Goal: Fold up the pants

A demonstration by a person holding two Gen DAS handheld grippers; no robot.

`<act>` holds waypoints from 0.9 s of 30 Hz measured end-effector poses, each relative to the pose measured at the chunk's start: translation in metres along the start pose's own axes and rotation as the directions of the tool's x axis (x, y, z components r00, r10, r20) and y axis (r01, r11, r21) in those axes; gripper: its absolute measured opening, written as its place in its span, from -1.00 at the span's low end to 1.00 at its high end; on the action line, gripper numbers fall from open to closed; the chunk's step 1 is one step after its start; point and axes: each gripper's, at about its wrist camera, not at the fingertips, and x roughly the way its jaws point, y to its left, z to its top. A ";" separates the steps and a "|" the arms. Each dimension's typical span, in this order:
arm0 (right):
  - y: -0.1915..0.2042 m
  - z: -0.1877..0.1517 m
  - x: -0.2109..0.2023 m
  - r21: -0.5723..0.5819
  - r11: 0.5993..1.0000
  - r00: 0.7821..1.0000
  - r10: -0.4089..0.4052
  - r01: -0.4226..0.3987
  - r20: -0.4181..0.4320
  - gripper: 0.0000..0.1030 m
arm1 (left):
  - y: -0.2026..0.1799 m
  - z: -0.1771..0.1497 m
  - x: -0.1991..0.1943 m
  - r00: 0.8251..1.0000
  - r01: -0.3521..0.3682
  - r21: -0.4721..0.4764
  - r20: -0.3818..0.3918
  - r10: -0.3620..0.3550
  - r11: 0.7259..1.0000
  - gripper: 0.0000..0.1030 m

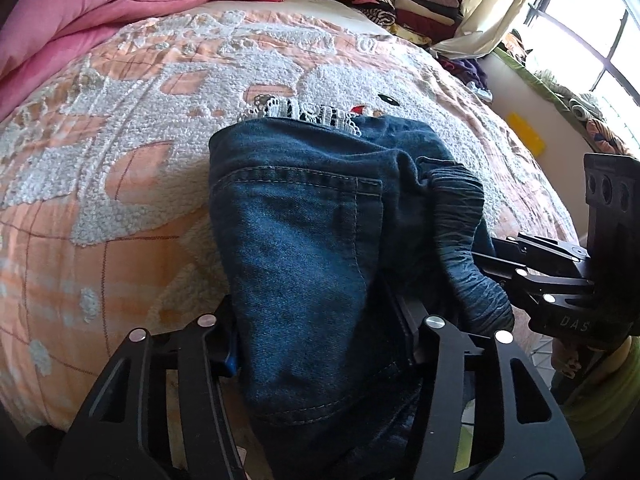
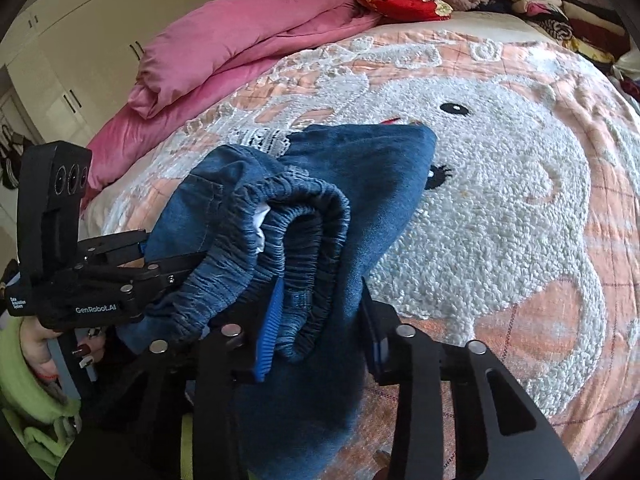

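The jeans (image 1: 304, 216) lie bunched on the near edge of the bed (image 1: 120, 184), on a peach quilt with a fluffy white cartoon animal worked into it, and both grippers have hold of them from the near side. The left gripper (image 1: 320, 344) has its fingers closed on the denim – a thick fold with a stitched back pocket fills the gap between them, and a sliver of blue pad (image 1: 231, 354) shows against the cloth on one side. The right gripper (image 2: 320, 312) is clamped on the gathered elastic waistband (image 2: 288, 232), which is doubled over into a roll; its ribbed blue pad (image 2: 270, 328) presses the left flank of that roll and the other finger sits tight against the cloth on the right. In the right wrist view the left gripper comes in from the left edge with its fingers buried in the denim, a hand (image 2: 40, 344) with painted nails on its handle and a green sleeve (image 2: 24, 392) below. In the left wrist view the right gripper (image 1: 496, 256) enters from the right, its tips hidden under the waistband. A strip of white lace (image 1: 304, 114) pokes out from the far end of the jeans. Beyond them a pink duvet (image 2: 240, 40) is heaped along the far left side of the bed, with red cloth (image 2: 404, 2) at its end – and stacks of folded clothes (image 1: 400, 0) stand by the curtain (image 1: 504, 4) and window (image 1: 600, 32).
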 end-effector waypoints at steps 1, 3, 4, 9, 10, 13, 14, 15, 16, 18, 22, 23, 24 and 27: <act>0.002 0.000 0.000 -0.006 1.000 1.000 -0.001 0.001 0.001 -0.46 | -0.001 0.000 -0.001 1.000 -0.002 0.004 0.002 0.002 1.000 -0.23; 0.007 0.002 -0.002 -0.030 1.000 1.000 -0.008 0.008 0.007 -0.53 | -0.003 0.001 -0.005 1.000 -0.008 0.013 0.008 0.008 1.000 -0.47; 0.009 0.003 -0.004 -0.042 0.999 1.000 -0.010 0.010 0.010 -0.57 | -0.005 0.001 -0.008 1.000 -0.014 0.019 0.014 0.013 1.000 -0.53; 0.022 0.011 -0.016 -0.089 0.996 0.999 -0.010 0.014 0.050 -0.64 | -0.011 0.006 -0.018 0.999 -0.016 0.022 0.034 0.015 1.000 -0.62; 0.024 0.014 -0.018 -0.099 0.995 0.998 -0.008 0.013 0.057 -0.64 | -0.010 0.008 -0.020 0.999 -0.014 0.019 0.037 0.013 1.000 -0.62; 0.028 0.022 -0.023 -0.120 0.993 0.997 -0.007 0.016 0.076 -0.64 | -0.011 0.016 -0.025 0.998 -0.008 0.013 0.055 0.007 1.000 -0.62; 0.028 0.025 -0.024 -0.123 0.992 0.997 -0.006 0.016 0.082 -0.64 | -0.012 0.019 -0.027 0.998 -0.009 0.013 0.062 0.008 1.000 -0.62; 0.028 0.030 -0.025 -0.126 0.992 0.996 -0.007 0.018 0.090 -0.64 | -0.011 0.024 -0.028 0.997 -0.012 0.012 0.071 0.011 1.000 -0.62; 0.027 0.033 -0.026 -0.128 0.992 0.995 -0.007 0.019 0.096 -0.64 | -0.011 0.028 -0.029 0.997 -0.013 0.012 0.078 0.012 1.000 -0.62; 0.027 0.041 -0.026 -0.137 0.990 0.994 -0.008 0.023 0.108 -0.64 | -0.010 0.037 -0.032 0.996 -0.015 0.009 0.091 0.014 1.000 -0.62; 0.025 0.056 -0.025 -0.151 0.988 0.992 -0.012 0.032 0.129 -0.64 | -0.008 0.053 -0.035 0.993 -0.024 0.006 0.117 0.023 1.000 -0.62; 0.024 0.059 -0.024 -0.151 0.988 0.991 -0.013 0.034 0.132 -0.64 | -0.008 0.057 -0.034 0.992 -0.029 0.007 0.122 0.027 1.000 -0.62; 0.022 0.064 -0.023 -0.151 0.988 0.991 -0.013 0.034 0.136 -0.64 | -0.007 0.061 -0.034 0.991 -0.032 0.007 0.127 0.031 0.999 -0.62; 0.019 0.075 -0.016 -0.151 0.988 0.990 -0.017 0.038 0.140 -0.64 | -0.002 0.073 -0.029 0.990 -0.042 0.002 0.134 0.041 0.999 -0.62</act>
